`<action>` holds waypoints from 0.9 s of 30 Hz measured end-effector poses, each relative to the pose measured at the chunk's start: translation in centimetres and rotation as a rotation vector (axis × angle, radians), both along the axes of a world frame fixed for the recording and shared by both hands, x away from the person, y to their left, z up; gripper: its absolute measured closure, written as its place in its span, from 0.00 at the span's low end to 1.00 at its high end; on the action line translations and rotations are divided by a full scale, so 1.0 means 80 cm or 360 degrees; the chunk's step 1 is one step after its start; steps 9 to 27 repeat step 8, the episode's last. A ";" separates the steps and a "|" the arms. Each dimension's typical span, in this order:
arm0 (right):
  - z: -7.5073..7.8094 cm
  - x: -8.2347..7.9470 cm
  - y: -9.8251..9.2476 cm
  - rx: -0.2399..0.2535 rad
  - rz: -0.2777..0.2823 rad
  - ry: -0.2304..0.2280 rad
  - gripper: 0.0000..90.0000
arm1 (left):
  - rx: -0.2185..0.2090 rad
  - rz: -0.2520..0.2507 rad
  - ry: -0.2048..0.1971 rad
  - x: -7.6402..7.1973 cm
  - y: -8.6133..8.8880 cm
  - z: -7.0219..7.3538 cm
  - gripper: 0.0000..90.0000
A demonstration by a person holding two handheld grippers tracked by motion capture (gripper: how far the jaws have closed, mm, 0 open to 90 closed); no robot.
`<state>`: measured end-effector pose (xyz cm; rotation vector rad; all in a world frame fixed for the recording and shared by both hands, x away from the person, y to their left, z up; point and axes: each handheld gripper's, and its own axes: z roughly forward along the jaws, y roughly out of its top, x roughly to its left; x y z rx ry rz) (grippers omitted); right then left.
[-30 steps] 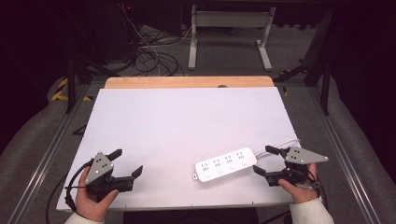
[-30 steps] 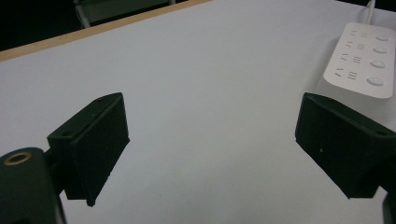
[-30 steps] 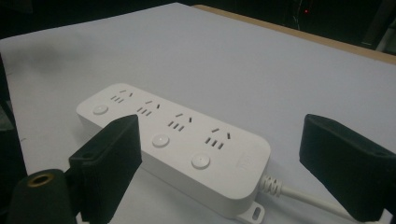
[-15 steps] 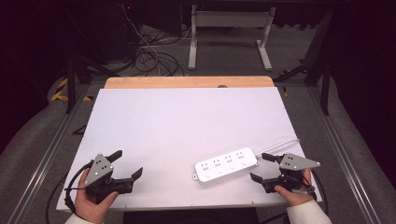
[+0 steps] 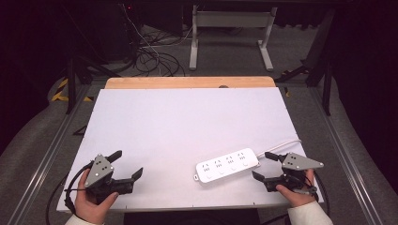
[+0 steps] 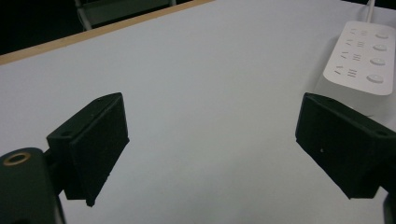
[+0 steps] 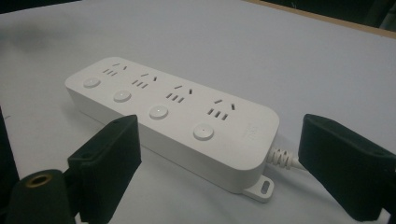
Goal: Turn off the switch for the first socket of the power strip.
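Observation:
A white power strip (image 5: 227, 166) with several sockets and round buttons lies flat near the front right of the white table (image 5: 187, 122). Its white cable (image 5: 287, 144) runs off toward the right edge. My right gripper (image 5: 264, 165) is open just to the right of the strip's cable end, its jaws pointing left at it. In the right gripper view the power strip (image 7: 173, 112) lies close ahead of the open gripper (image 7: 224, 161), and the cable (image 7: 285, 156) passes by the right jaw. My left gripper (image 5: 126, 164) rests open at the front left, holding nothing. In the left gripper view the gripper (image 6: 215, 140) faces bare table, with the power strip (image 6: 366, 58) at the upper right.
A wooden strip (image 5: 187, 83) borders the table's far edge. Beyond it on the floor are tangled black cables (image 5: 150, 61) and a grey metal stand (image 5: 230, 33). Metal rails (image 5: 47, 159) run along both sides of the table.
My right gripper has drawn back slightly toward the table's front edge, staying open. The power strip and the left gripper have not moved.

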<state>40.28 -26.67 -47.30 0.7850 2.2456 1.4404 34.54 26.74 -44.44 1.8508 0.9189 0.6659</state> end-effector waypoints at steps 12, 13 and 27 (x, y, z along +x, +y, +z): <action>0.002 -0.001 0.000 -0.0019 -0.0012 -0.0022 0.15 | 0.0021 0.0019 -0.0015 0.001 -0.001 -0.001 0.10; 0.002 -0.001 0.000 -0.0019 -0.0012 -0.0022 0.15 | 0.0021 0.0019 -0.0015 0.001 -0.001 -0.001 0.10; 0.002 -0.001 0.000 -0.0019 -0.0012 -0.0022 0.15 | 0.0021 0.0019 -0.0015 0.001 -0.001 -0.001 0.10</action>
